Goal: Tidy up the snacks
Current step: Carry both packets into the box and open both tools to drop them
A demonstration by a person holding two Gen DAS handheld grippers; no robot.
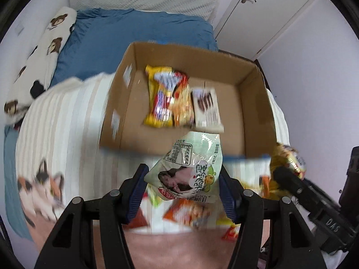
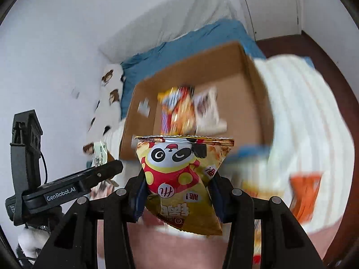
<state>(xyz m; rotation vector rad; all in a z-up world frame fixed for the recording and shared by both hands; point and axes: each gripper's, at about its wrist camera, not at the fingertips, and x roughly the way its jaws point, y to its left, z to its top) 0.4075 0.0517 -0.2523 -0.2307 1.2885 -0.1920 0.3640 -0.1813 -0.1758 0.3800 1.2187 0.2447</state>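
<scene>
i've got a packet in each hand, both hanging on the near side of the box (image 1: 251, 103) that sits on the bed. the left gripper (image 1: 182, 192) is partly closed, its blue pads pinching the green packet (image 1: 188, 172) by the sides, so the bag hangs between the fingers with its nutrition label facing the lens. the right gripper (image 2: 177, 192) is clamped down nearly as far as it goes on the gold panda packet (image 2: 179, 179), gripped low and upside down, the sealed edge fanning out at the far end. holding them by the body like that looks meant to keep the bags from slipping on the way to the box, i'd judge.

the box already holds a yellow packet (image 1: 161, 98) and a white-brown one (image 1: 206, 109), laid side by side against the middle — the near strip of floor is bare, which seems the natural spot for these two.

the left view shows more loose packets (image 1: 190, 213) lying on the blanket under my fingers, and the right gripper's arm with its gold bag at the edge. the right view alone shows an orange packet (image 2: 305, 197) off to the right, and the left gripper from the side.
</scene>
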